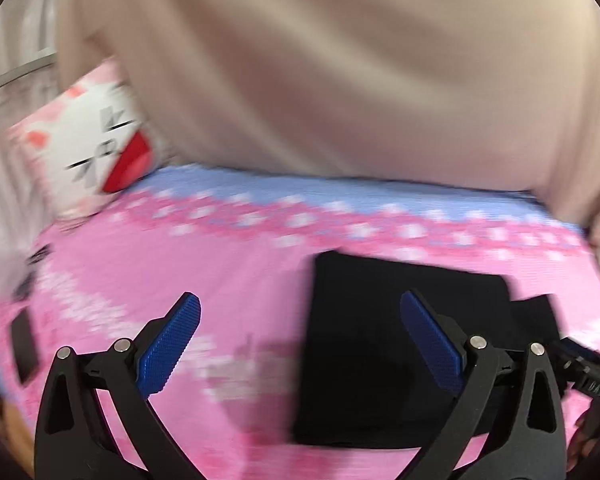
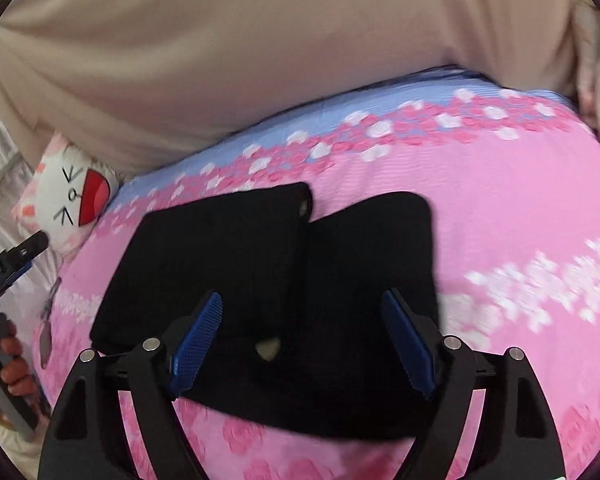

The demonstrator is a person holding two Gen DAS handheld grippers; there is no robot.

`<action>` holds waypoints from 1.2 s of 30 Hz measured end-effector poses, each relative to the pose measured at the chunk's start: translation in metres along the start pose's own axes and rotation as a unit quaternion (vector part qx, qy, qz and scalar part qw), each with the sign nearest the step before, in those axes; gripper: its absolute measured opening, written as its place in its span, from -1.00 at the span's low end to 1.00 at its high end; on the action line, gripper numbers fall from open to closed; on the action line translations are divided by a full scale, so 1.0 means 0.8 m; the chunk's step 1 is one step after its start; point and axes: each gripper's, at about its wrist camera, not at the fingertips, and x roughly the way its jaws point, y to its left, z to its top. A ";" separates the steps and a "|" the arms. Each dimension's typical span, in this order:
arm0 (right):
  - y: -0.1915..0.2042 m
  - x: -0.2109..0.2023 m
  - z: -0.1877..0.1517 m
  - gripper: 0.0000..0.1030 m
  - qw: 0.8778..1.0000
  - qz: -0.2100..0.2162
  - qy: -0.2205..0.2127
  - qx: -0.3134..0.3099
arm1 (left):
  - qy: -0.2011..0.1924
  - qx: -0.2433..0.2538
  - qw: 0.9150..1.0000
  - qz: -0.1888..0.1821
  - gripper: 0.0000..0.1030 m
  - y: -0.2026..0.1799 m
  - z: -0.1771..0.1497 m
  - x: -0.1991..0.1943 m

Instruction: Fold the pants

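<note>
Nearest the cameras, the left gripper (image 1: 300, 340) and the right gripper (image 2: 302, 340) both hover above the pants with jaws spread wide, holding nothing. The black pants (image 2: 260, 280) lie folded flat on the pink floral bedsheet (image 2: 520, 208), one folded part overlapping the other. Beyond the pants the sheet turns blue. A cat-face pillow (image 2: 68, 200) sits left of the pants, and a beige curtain (image 2: 220, 48) hangs behind them.
</note>
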 end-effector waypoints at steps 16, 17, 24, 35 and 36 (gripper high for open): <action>-0.044 -0.016 -0.007 -0.68 0.998 -0.054 0.020 0.023 | 0.061 0.004 0.998 -0.018 0.91 0.019 -0.044 0.056; -0.053 -0.008 -0.016 -0.54 0.999 -0.040 0.014 0.034 | 0.070 0.008 0.997 -0.025 0.91 0.012 -0.049 0.061; -0.058 -0.059 -0.011 0.02 0.998 -0.015 -0.032 0.060 | 0.084 0.045 0.995 -0.034 0.91 -0.009 -0.073 0.061; -0.038 -0.079 -0.010 -0.57 0.997 -0.039 -0.058 0.028 | 0.096 0.039 0.992 -0.075 0.91 -0.017 -0.076 0.052; -0.047 -0.067 -0.014 -0.56 0.998 -0.050 -0.038 0.030 | 0.094 0.038 0.992 -0.076 0.91 -0.017 -0.076 0.053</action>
